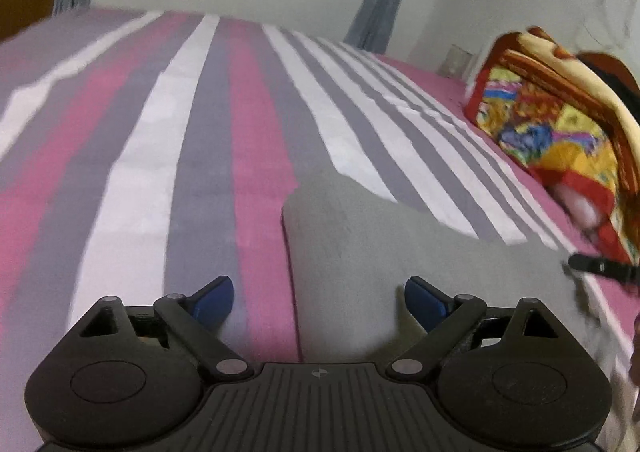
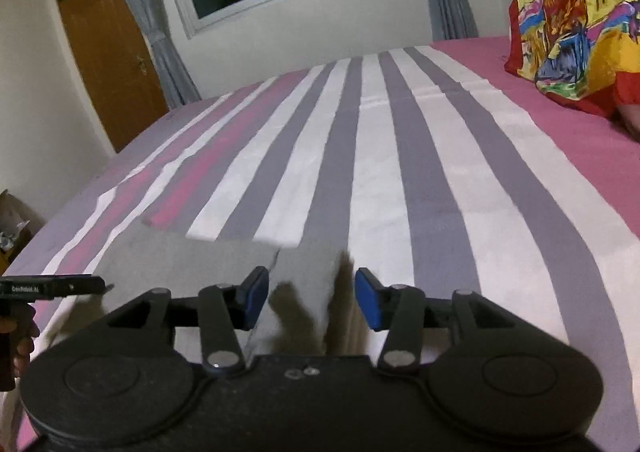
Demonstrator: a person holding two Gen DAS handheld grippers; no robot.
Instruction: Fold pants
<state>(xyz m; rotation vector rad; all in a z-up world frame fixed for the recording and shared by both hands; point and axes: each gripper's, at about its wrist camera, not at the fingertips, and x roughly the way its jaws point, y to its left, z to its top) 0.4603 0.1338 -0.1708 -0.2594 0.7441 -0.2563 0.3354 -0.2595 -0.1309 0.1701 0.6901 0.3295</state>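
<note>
The left claw (image 1: 319, 302) is wide open over the gray pants (image 1: 400, 252) lying flat on the striped bed (image 1: 200, 132). The right claw (image 2: 312, 302) is open too. Pants look soft and floppy; pinch an edge

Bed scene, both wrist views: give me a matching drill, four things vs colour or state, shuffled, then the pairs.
Things:
1. pants
2. sheet
3. door
4. left gripper

Colour or state:
A. brown wood, shut
B. plain grey, lying flat on the bed
C. open, fingers either side of the cloth's edge
D. pink, white and grey stripes

Pairs: 1-B, 2-D, 3-A, 4-C
</note>
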